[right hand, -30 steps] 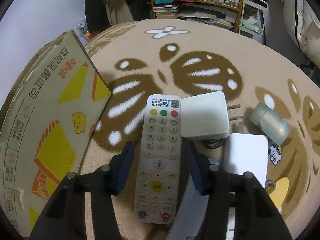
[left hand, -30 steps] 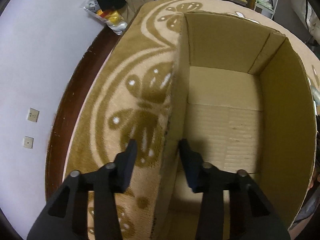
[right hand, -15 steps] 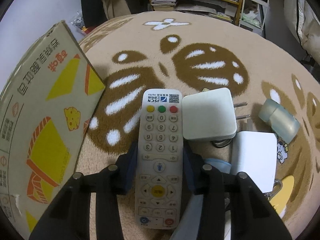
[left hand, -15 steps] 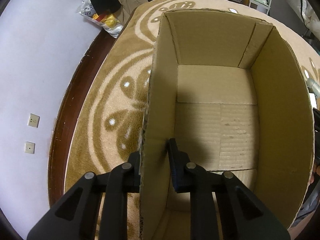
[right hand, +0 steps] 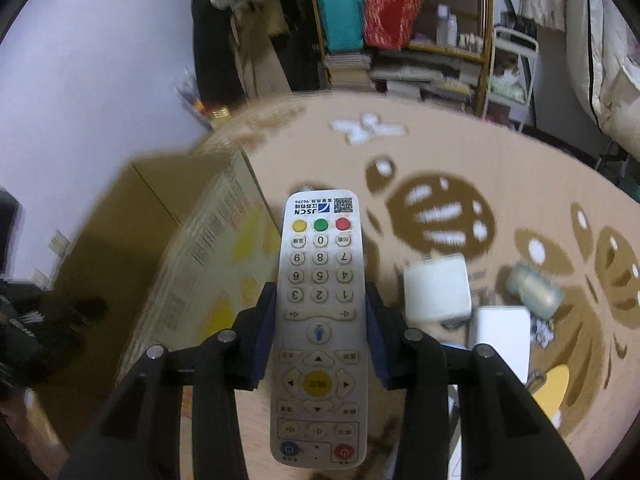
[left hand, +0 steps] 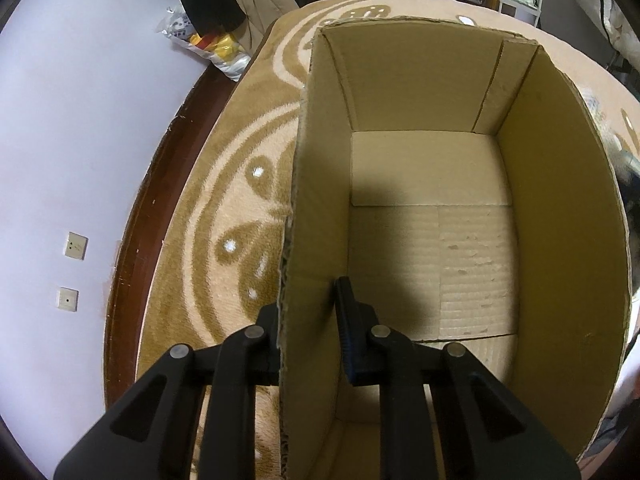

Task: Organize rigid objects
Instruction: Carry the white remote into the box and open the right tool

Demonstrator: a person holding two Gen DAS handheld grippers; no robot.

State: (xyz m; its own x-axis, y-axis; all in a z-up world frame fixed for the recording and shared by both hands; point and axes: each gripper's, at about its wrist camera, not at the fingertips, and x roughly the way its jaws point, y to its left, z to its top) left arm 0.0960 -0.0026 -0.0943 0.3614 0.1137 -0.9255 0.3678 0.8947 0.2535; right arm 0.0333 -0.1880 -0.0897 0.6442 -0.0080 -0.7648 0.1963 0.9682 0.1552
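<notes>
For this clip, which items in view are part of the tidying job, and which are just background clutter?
In play: remote control, clamped in the right tool; cardboard box, its wall pinched by the left tool; white charger, white block and pale bottle lying on the rug.

Background: patterned rug, bookshelf, plastic bag, wall sockets.

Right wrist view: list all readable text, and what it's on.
"JSCN", upside down: top of the white remote control held in the right gripper.
"96296", upside down: beside the logo.
"0" to "9": remote's round keys.
QR code and Chinese key labels: too small to read.
Printing on the brown cardboard box: blurred, unreadable.
</notes>
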